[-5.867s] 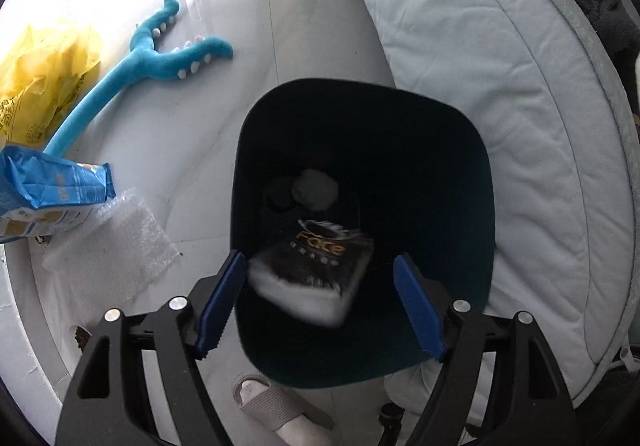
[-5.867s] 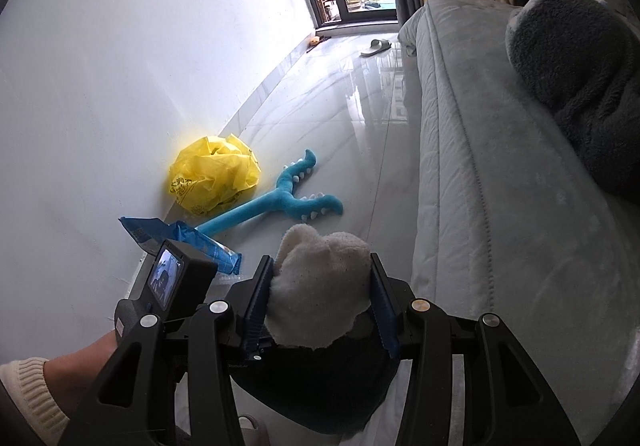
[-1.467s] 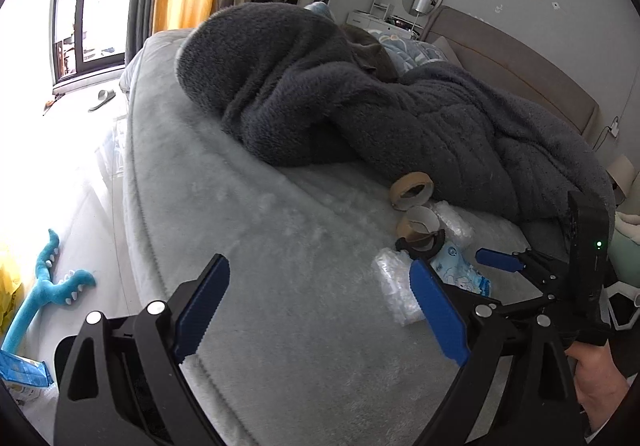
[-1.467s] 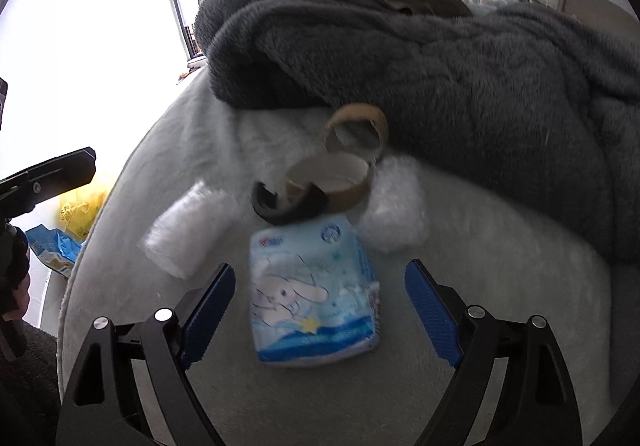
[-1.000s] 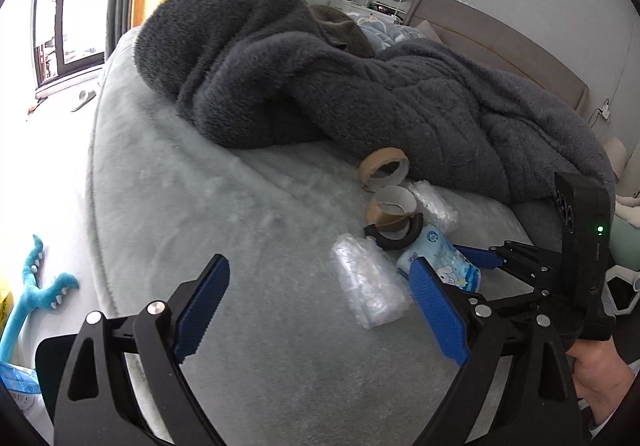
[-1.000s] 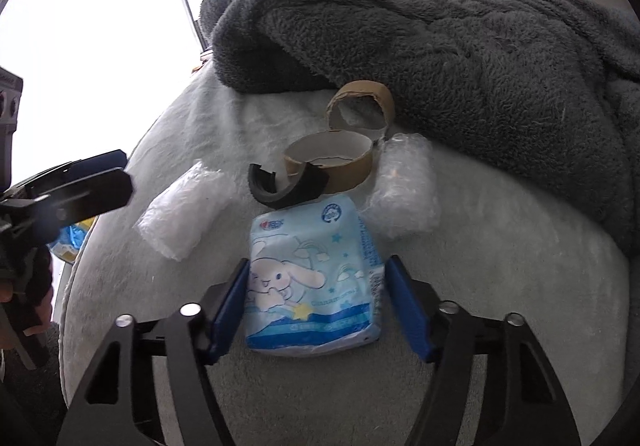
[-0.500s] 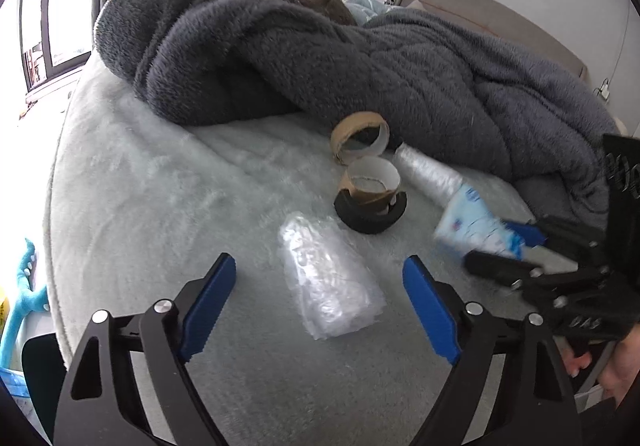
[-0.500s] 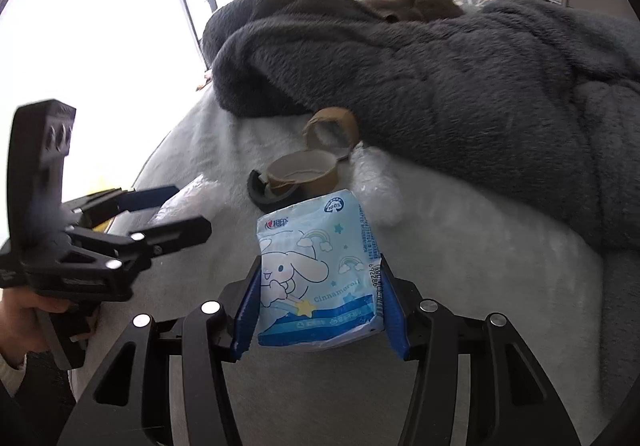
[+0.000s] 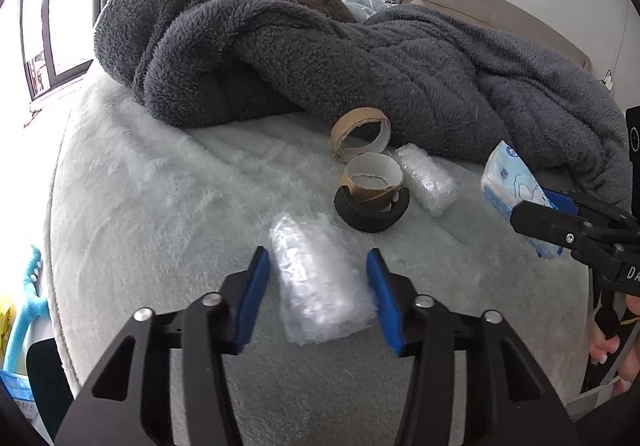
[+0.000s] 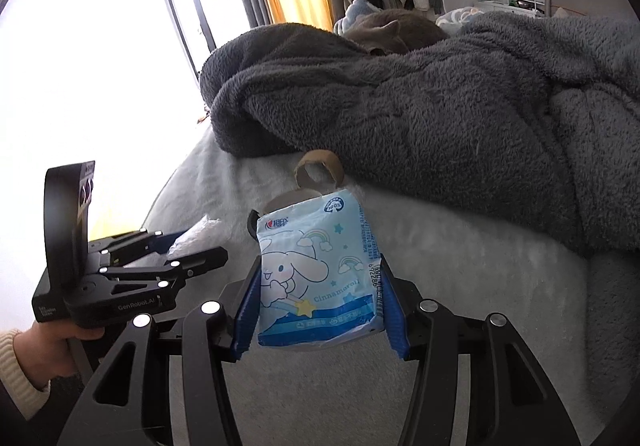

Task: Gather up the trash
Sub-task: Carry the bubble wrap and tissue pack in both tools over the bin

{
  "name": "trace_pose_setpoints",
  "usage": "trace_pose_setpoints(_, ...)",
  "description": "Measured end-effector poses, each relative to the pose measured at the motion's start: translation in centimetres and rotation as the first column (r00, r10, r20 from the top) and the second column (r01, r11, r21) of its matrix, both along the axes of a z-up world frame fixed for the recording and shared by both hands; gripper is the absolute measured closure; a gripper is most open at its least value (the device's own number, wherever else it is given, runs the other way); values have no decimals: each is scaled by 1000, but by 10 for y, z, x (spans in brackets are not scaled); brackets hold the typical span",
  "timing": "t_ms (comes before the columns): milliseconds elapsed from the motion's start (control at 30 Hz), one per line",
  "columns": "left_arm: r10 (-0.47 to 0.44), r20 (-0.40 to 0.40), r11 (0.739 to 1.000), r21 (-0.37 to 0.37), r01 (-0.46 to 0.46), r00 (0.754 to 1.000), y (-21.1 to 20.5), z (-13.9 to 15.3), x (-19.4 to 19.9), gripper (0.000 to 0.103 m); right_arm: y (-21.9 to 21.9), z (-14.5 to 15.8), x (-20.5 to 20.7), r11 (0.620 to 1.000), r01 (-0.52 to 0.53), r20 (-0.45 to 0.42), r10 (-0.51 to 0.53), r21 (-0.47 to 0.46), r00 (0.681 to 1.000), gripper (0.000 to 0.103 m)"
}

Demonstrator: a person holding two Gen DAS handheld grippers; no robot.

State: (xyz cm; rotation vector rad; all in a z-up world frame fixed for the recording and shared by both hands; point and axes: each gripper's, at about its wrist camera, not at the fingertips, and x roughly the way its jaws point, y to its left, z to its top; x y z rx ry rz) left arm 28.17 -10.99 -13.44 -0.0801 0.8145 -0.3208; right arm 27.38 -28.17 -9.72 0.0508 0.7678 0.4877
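My left gripper [image 9: 318, 292] is closing around a clear bubble-wrap roll [image 9: 316, 286] on the pale bed cover; its pads sit at the roll's two sides. My right gripper [image 10: 318, 310] is shut on a light-blue tissue pack [image 10: 316, 278] and holds it above the bed; the pack also shows at the right of the left wrist view [image 9: 512, 189]. Beyond the roll lie two cardboard tape cores [image 9: 372, 181], a black ring [image 9: 372, 213] and a second bubble-wrap roll [image 9: 426, 181].
A heaped dark grey fleece blanket [image 9: 360, 57] covers the far half of the bed. A blue plush toy [image 9: 28, 310] and a dark bin's edge [image 9: 44, 378] are on the floor at the left. The window side [image 10: 100, 45] is very bright.
My left gripper has moved down onto the bubble-wrap roll and its jaws have narrowed around it. My right gripper has lifted the tissue pack higher off the bed.
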Motion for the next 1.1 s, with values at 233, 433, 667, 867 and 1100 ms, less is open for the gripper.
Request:
trace_pose_setpoints(233, -27, 12, 999, -22, 28, 1000, 12, 5, -11, 62, 9, 2, -3, 999, 48, -18, -48, 16, 999, 50)
trace_pose_setpoints(433, -58, 45, 998, 38, 56, 997, 14, 10, -30, 62, 21, 10, -12, 997, 68, -14, -68, 27, 998, 50)
trace_pose_setpoints(667, -62, 42, 996, 68, 59, 997, 25, 6, -55, 62, 47, 20, -16, 995, 95, -24, -95, 24, 995, 50)
trace_pose_setpoints(867, -24, 49, 997, 76, 21, 999, 54, 9, -69, 62, 78, 31, -24, 996, 83, -13, -83, 12, 996, 50)
trace_pose_setpoints(1100, 63, 35, 997, 47, -64, 997, 104, 14, -73, 62, 119, 38, -31, 999, 39, -4, -39, -9, 999, 50)
